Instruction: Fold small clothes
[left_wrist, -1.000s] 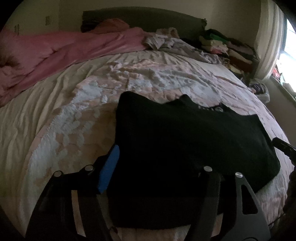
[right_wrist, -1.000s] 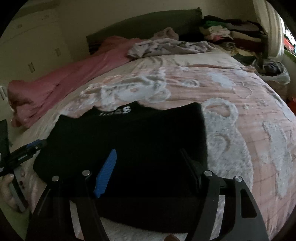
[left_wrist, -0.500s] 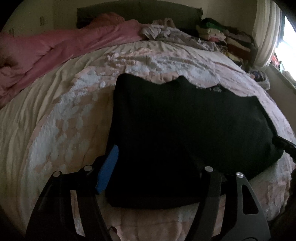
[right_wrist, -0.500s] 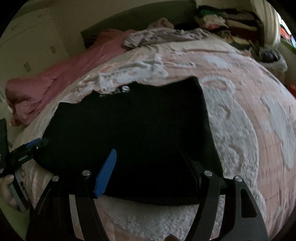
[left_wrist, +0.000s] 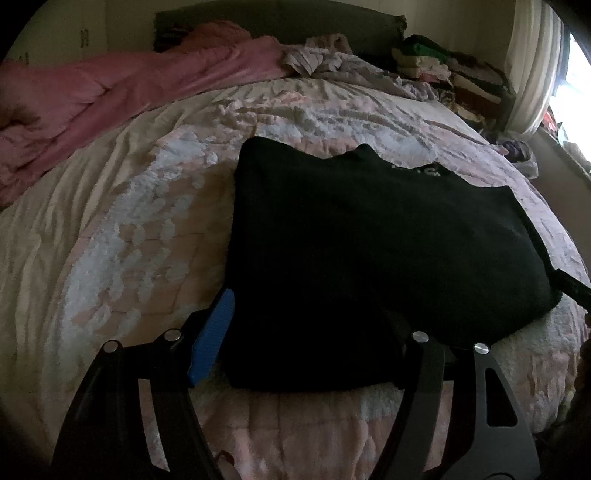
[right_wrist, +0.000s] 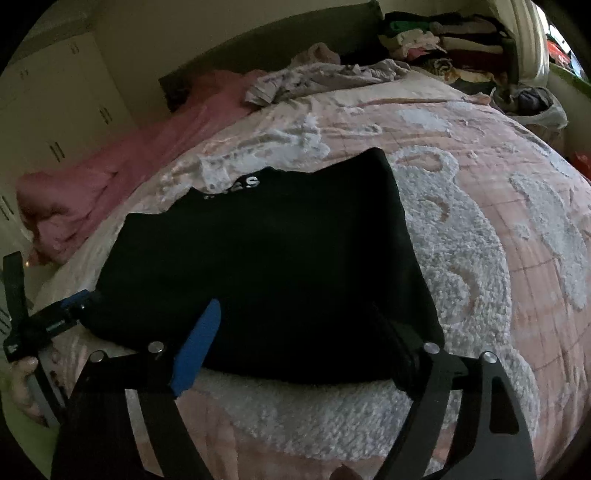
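Black garment (left_wrist: 369, 251), folded into a flat rough rectangle, lies near the foot edge of the bed (left_wrist: 129, 229), and its dark cloth swallows most detail: folds and seams are hard to make out, and the white lettering (right_wrist: 236, 186) at its far edge is partly hidden, so only a few letters read. The left gripper (left_wrist: 306, 332) is spread wide and grips nothing, its blue pad just beside the garment's left edge, while its dark right finger blends into the cloth. The right gripper (right_wrist: 291, 332) is likewise wide apart and holds nothing, poised over the garment's near edge. The bedspread is pink, quilted, with nubby white tufted patches, and lies bare to the garment's right and left. A pink duvet (left_wrist: 110, 96) is bunched along the far left, a crumpled lilac cloth (right_wrist: 325, 77) lies at the head, and stacked clothes (right_wrist: 443, 40) sit beyond it.
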